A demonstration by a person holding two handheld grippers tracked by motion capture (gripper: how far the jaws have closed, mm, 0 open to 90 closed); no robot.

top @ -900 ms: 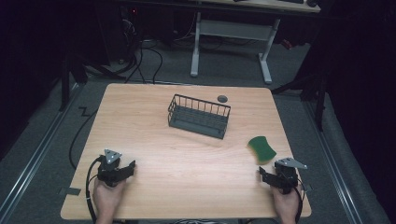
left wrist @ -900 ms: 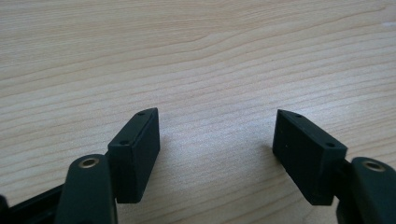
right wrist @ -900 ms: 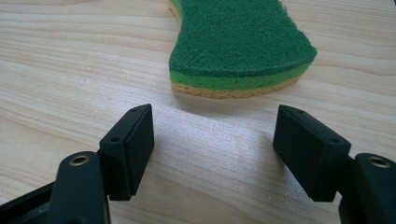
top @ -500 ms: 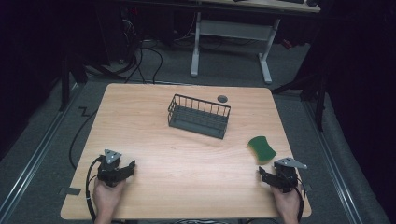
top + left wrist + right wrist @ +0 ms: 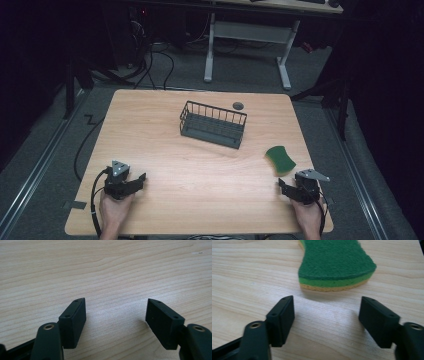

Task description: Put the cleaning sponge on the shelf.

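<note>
The green curved scouring sponge with a yellow underside is lying flat on the pale wooden table just ahead of the right gripper, whose jaws are gaping wide around nothing, while the left gripper is resting equally spread over bare wood.

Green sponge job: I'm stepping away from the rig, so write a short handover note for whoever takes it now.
Left tongs: open, holding nothing, low over the light wooden table near its front left corner.
Right tongs: open, holding nothing, pointed at the green scouring sponge with a yellow underside, just short of it.
Dark wire basket: mid-table, holding nothing.
Done: nothing gripped.
Left: probably grasp the sponge.
</note>
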